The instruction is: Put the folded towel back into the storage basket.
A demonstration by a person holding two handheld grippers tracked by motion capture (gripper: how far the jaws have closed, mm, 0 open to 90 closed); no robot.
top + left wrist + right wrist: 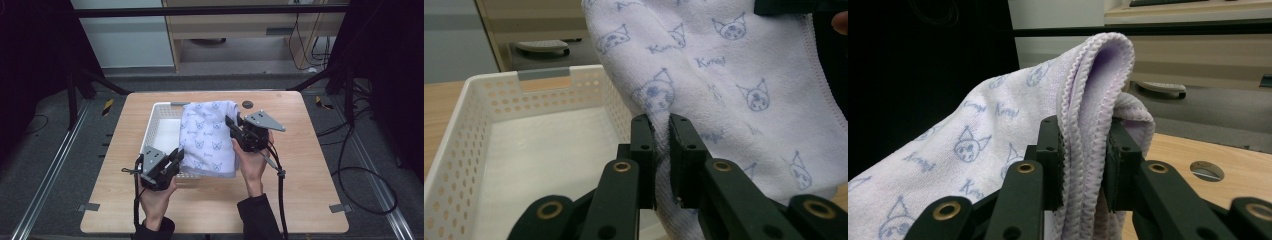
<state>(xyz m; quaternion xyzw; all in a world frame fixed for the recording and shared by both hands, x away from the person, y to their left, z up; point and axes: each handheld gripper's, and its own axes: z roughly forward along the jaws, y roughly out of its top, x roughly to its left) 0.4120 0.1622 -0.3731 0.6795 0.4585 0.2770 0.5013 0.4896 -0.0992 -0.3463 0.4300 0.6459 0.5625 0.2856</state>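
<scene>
While both claws pinch the towel (pixel 209 137), it hangs folded between them over the basket (pixel 161 131). Left claw (pixel 176 159) is clamped on the near lower edge, right claw (pixel 235 127) on the stacked hems at the far side. Basket floor sits empty just past the left claw. Step looks like placing the towel in. Next: lower both together, keep the fold flat, release only once it rests inside the walls.

Towels: one, white with blue cat faces (pixel 209 140), over the basket's right side
Baskets: one, white and perforated (pixel 161 114), toward the desk's far left
Hand-held grippers: two, left (pixel 172 159) and right (pixel 234 131)
Desks: one, wooden (pixel 300 165)
Holes in the desk: one, round (pixel 247 104), by the far edge
</scene>
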